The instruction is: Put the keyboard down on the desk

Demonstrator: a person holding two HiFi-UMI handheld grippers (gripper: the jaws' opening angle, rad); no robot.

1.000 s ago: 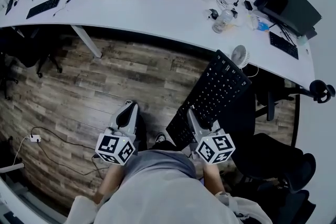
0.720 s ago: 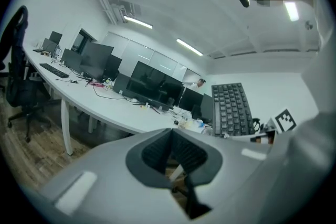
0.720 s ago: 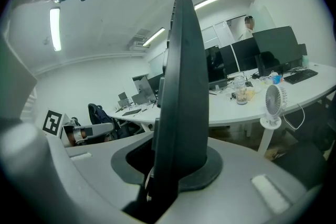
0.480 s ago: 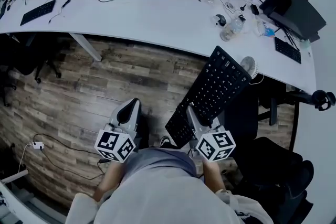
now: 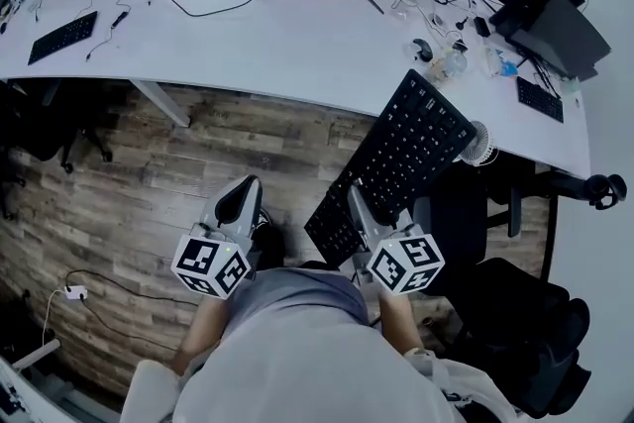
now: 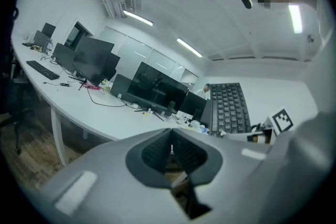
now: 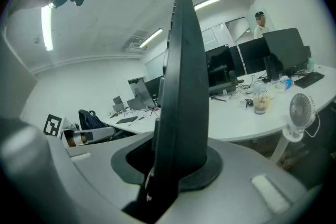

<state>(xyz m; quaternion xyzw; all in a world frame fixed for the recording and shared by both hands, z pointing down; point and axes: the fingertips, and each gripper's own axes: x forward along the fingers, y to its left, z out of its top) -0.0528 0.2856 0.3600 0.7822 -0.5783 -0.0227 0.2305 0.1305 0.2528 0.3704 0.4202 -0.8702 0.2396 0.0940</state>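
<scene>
Since the earlier frames the whole carry has come closer to the desk (image 5: 277, 35). The far end of the keyboard (image 5: 401, 163), which was over the wooden floor (image 5: 198, 154), now overlaps the desk's near edge, just left of the small fan (image 5: 480, 142).

The keyboard is still off the desk, carried in the air. The right gripper (image 5: 359, 213) has its fingers clamped on the keyboard's near short end. The long body therefore projects away from the person, tipped on edge with the keys facing left. In the right gripper view it appears as a thin dark blade between the jaws.

The left gripper (image 5: 243, 198) travels alongside with its fingers pressed together and nothing between them. It takes no part in the carry.

Holding one end probably keeps the other end free to reach the desk first. The bare white stretch left of the bottle (image 5: 448, 64) looks the likeliest landing place. The keyboard would have to be rolled flat before release.
</scene>
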